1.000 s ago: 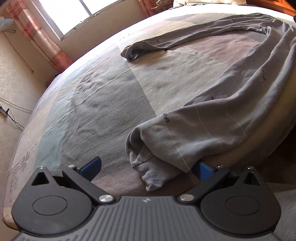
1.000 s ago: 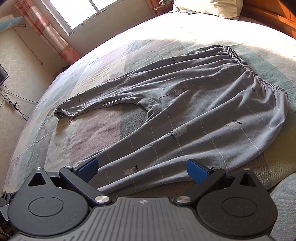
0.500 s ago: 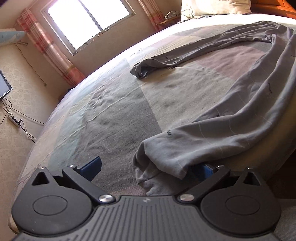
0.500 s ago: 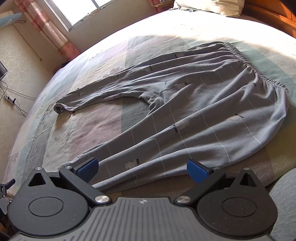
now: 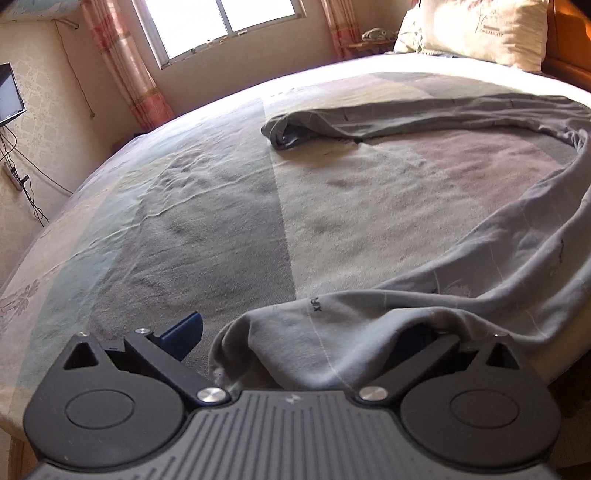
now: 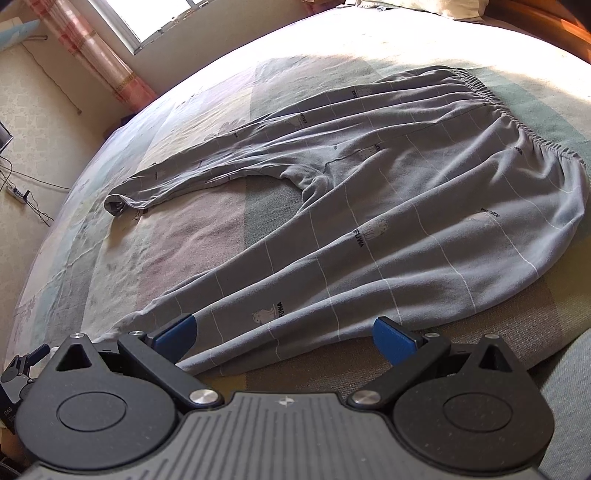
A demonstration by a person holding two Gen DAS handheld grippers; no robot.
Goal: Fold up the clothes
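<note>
Sunlit bedroom with a large bed point(image 6: 258, 48) covered by a blanket in pale green, grey, pink and cream blocks, lit by a window point(image 5: 221, 26) with pink checked curtains point(image 5: 122, 62). Spread flat across the bed lies a pair of grey pyjama trousers point(image 6: 424, 206), marked with thin white grid lines, small bear pictures and dark lettering. Its elastic waistband point(image 6: 517, 122) is gathered at the right, toward the headboard, and the two legs run apart to the left. The far leg ends in a rumpled cuff point(image 6: 116, 203); the near leg runs along the bed's near edge.

In the left wrist view, the near leg's cuff point(image 5: 295, 343) is bunched up and draped over the right-hand finger of the left tongs point(image 5: 303, 339), hiding that pad; the other blue pad point(image 5: 183, 334) stands clear, so these tongs are spread wide. The right tongs point(image 6: 284, 334) are also spread wide, hovering over the near leg's lower edge with both blue pads showing.

A cream pillow point(image 5: 487, 29) rests at the head of the bed. Cables and a power strip point(image 6: 16, 192) hang on the patterned wall.
</note>
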